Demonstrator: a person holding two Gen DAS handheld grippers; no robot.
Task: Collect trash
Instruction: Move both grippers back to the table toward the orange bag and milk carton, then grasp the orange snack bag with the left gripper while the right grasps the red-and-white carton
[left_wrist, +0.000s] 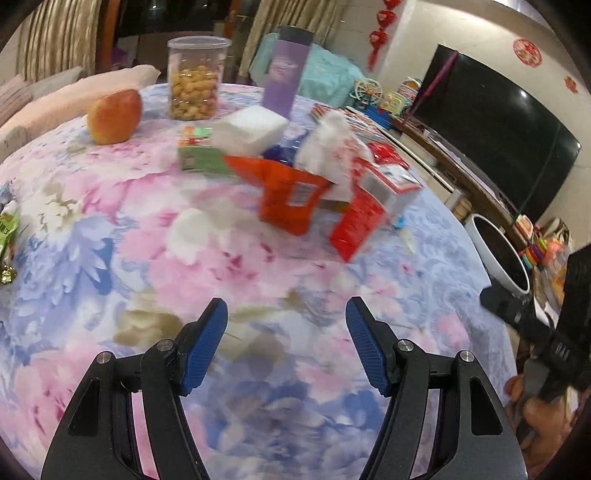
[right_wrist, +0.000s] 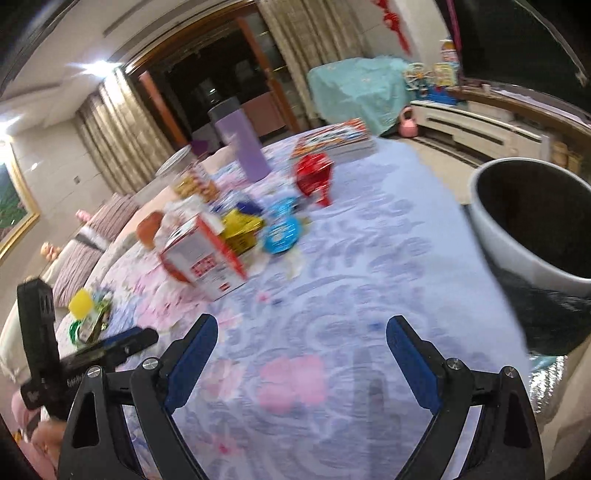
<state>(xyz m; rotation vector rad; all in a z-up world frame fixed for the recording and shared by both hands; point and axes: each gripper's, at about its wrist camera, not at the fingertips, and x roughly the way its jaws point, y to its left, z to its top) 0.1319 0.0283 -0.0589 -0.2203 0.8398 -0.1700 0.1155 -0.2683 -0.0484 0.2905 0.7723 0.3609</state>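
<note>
Left wrist view: left gripper spread wide, empty, above the floral tablecloth; the torn red carton lies ahead and slightly right, long axis slanting away rightward. Right wrist view: right gripper likewise agape, empty; the carton ahead-left, white bin ahead-right. Left gripper judged nearer.

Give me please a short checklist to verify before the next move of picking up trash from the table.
1. Left gripper open and empty: ok.
2. Right gripper open and empty: ok.
3. Trash bin open at the table's edge near the right gripper: ok.
4. Red and white carton free to grasp: cannot tell, it touches other packaging.
5. Apple apart from the trash pile: ok.
6. Image sharp enough for aiming: not ok, motion blur.
</note>
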